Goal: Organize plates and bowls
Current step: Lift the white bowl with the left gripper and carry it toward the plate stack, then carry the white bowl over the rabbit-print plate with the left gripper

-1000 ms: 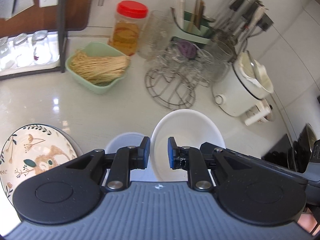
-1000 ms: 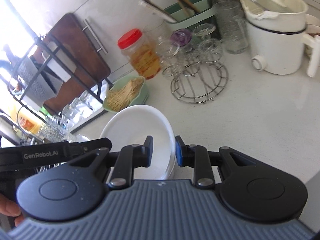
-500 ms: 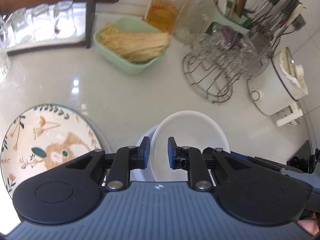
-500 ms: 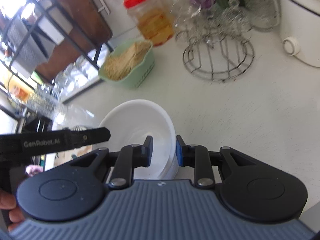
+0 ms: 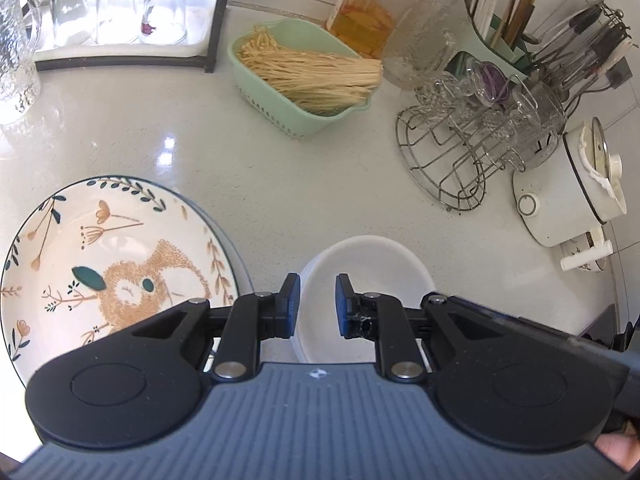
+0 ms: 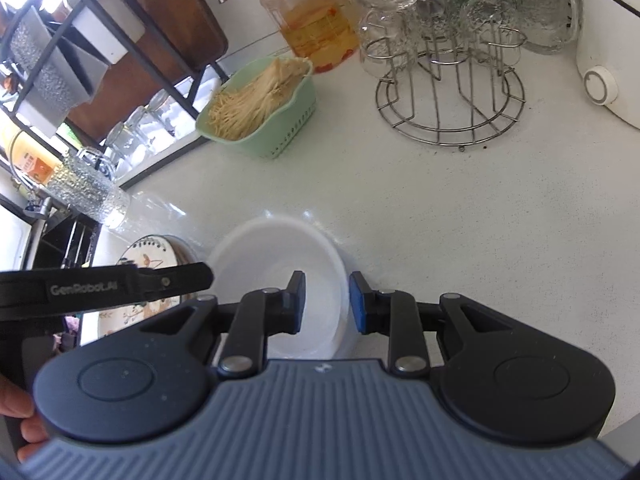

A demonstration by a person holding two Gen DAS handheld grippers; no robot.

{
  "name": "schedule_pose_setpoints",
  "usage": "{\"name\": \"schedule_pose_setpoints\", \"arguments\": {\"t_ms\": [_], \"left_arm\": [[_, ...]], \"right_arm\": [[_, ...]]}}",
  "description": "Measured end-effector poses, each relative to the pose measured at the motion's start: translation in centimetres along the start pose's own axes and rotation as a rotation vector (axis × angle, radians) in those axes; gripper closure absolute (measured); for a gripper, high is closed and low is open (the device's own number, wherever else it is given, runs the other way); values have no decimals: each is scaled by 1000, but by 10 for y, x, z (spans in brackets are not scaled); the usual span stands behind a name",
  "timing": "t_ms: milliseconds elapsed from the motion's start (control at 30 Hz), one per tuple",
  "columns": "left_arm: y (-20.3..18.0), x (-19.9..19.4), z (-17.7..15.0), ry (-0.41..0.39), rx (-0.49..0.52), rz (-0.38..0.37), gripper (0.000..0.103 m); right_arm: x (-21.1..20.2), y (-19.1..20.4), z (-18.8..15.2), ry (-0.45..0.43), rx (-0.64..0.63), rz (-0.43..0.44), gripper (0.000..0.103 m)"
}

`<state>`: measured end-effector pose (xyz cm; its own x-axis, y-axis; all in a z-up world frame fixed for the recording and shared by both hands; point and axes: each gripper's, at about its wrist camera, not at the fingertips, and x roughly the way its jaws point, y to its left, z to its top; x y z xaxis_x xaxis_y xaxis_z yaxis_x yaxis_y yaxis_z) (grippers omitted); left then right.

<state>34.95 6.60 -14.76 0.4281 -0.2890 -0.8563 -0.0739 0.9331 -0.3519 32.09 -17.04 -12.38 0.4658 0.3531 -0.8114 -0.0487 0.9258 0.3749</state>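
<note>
A white bowl [image 5: 368, 272], nested in a second white one, rests low on the pale counter. Its left rim runs between the pads of my left gripper [image 5: 317, 306], which is shut on it. In the right wrist view the same bowl [image 6: 276, 256] has its right rim between the pads of my right gripper [image 6: 328, 304], whose jaws are opening, with a gap showing beside the rim. A floral plate [image 5: 100, 260] with a dark rim lies on the counter left of the bowl, partly hidden behind the left gripper's body. The plate [image 6: 148, 252] also shows behind the left gripper's black side bar [image 6: 120, 286].
Behind the bowl stand a green basket of dry noodles [image 5: 320, 80], a red-lidded jar [image 5: 372, 8], a wire rack of glasses [image 5: 452, 152] and a white pot [image 5: 568, 192]. A glass jug [image 5: 16, 60] and a shelf of upturned glasses are at the far left. A person's fingers [image 6: 16, 412] show.
Both grippers have sunk toward the counter with the white bowl between them. The floral plate has come further into view. The right jaws stand slightly wider.
</note>
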Motion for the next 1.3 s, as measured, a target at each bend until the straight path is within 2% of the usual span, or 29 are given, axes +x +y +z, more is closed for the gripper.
{"name": "schedule_pose_setpoints", "arguments": {"t_ms": [100, 433, 467, 500, 567, 667, 733, 867, 1033, 1300], "left_arm": [[3, 3, -6, 17, -11, -1, 78], [11, 13, -23, 57, -55, -23, 78], [11, 14, -25, 61, -67, -40, 78], [11, 14, -26, 60, -68, -45, 78], [9, 15, -28, 60, -55, -38, 78], [8, 16, -29, 59, -60, -55, 78], [8, 16, -29, 61, -63, -60, 78], [8, 18, -31, 87, -46, -82, 78], [4, 22, -33, 100, -7, -110, 78], [-16, 39, -39, 168, 74, -143, 78]], "right_arm": [[0, -5, 3, -9, 28, 3, 57], [25, -18, 4, 76, 48, -20, 56], [29, -19, 2, 86, 55, -21, 57], [33, -21, 1, 90, 71, -21, 65], [36, -24, -1, 96, 92, -21, 73], [41, -24, -4, 110, 106, -38, 75], [45, -24, -6, 144, 114, -35, 81], [44, -21, -7, 142, 83, -47, 88], [33, -28, -12, 132, 77, -89, 90], [12, -46, -27, 115, 128, -133, 90]]}}
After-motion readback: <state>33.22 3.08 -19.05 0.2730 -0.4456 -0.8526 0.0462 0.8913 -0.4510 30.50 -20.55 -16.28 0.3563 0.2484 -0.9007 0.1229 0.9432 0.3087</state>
